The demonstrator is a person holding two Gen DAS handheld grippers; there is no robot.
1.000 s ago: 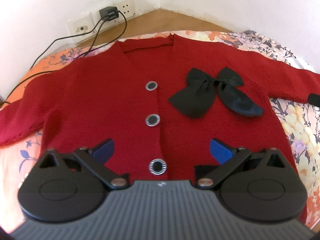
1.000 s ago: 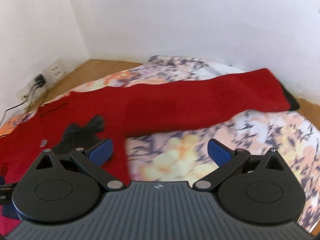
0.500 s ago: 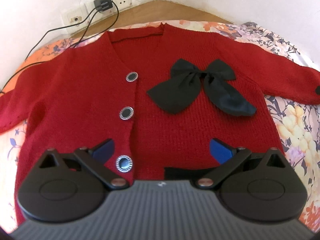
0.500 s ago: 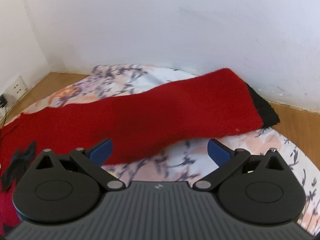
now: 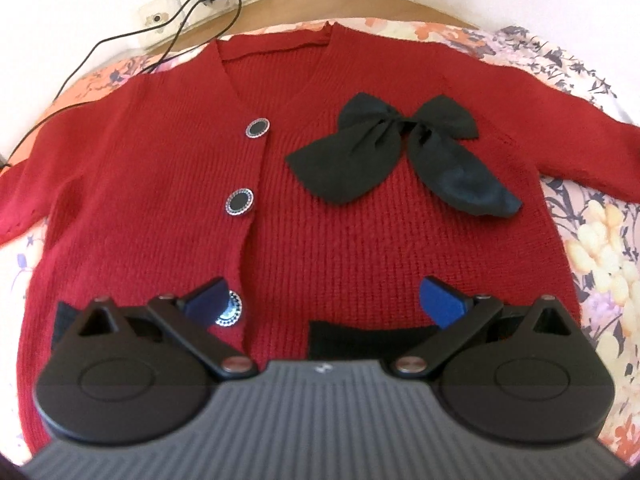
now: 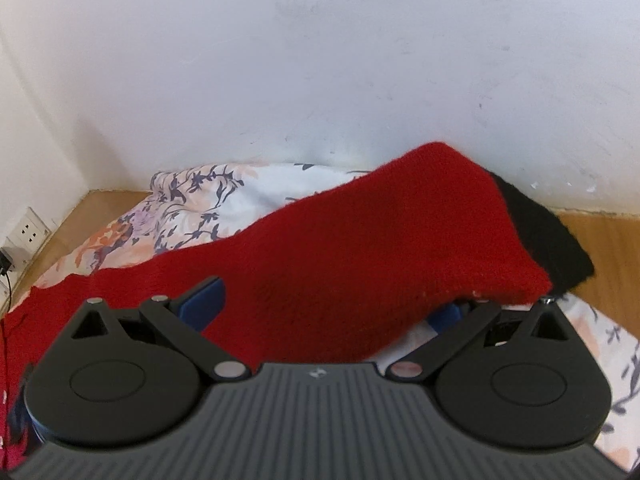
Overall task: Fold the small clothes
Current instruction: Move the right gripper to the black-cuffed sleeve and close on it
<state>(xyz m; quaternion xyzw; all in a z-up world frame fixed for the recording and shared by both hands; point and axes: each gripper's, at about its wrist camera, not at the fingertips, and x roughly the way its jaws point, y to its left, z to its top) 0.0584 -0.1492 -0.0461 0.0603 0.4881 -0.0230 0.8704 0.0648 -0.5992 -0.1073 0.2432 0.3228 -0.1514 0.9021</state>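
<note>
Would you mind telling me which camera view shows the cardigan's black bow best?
The left wrist view: the black bow lies fully visible and flat on the red cardigan, right of the buttons. The right wrist view shows only a sleeve and its black cuff, no bow.

left gripper (image 5: 322, 294) spread wide, low and level; right gripper (image 6: 326, 300) apparently wide too
</note>
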